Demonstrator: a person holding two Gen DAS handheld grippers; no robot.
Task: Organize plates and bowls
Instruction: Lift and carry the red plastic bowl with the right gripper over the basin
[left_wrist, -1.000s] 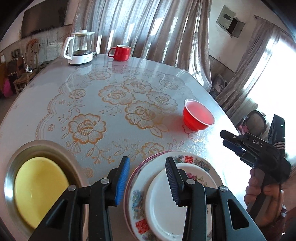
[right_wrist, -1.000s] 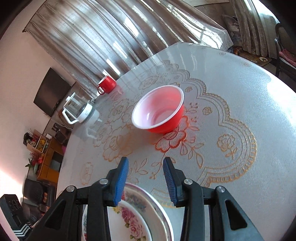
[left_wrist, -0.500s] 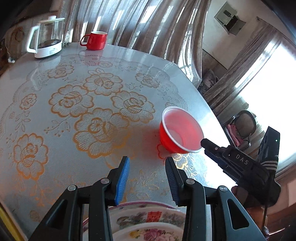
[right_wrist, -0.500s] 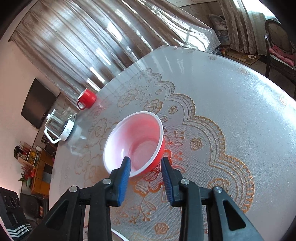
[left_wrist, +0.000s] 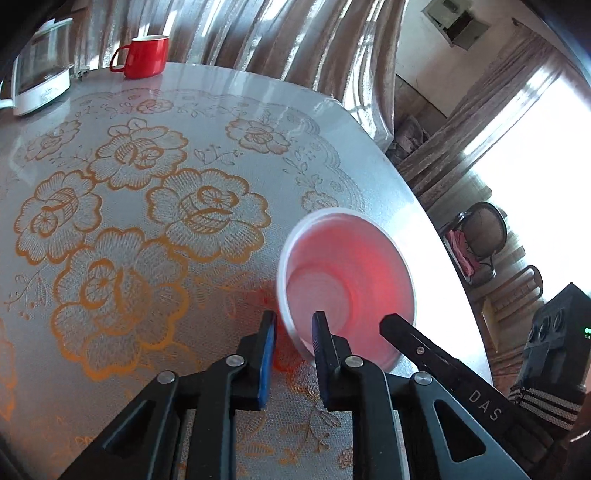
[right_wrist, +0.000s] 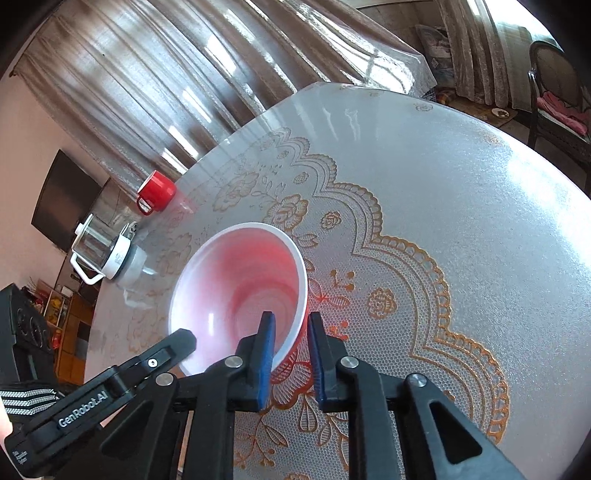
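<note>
Two grippers, left (left_wrist: 293, 334) and right (right_wrist: 290, 334), apparently each clamp fingers on one red bowl's (left_wrist: 347, 280) rim beside one mug (left_wrist: 146, 55).

Readable in white: "DAS" on the black arm of the right gripper (left_wrist: 402, 334), seen from the left wrist. "GenRobot.AI" along the black arm of the left gripper (right_wrist: 184, 341), seen from the right wrist.
</note>
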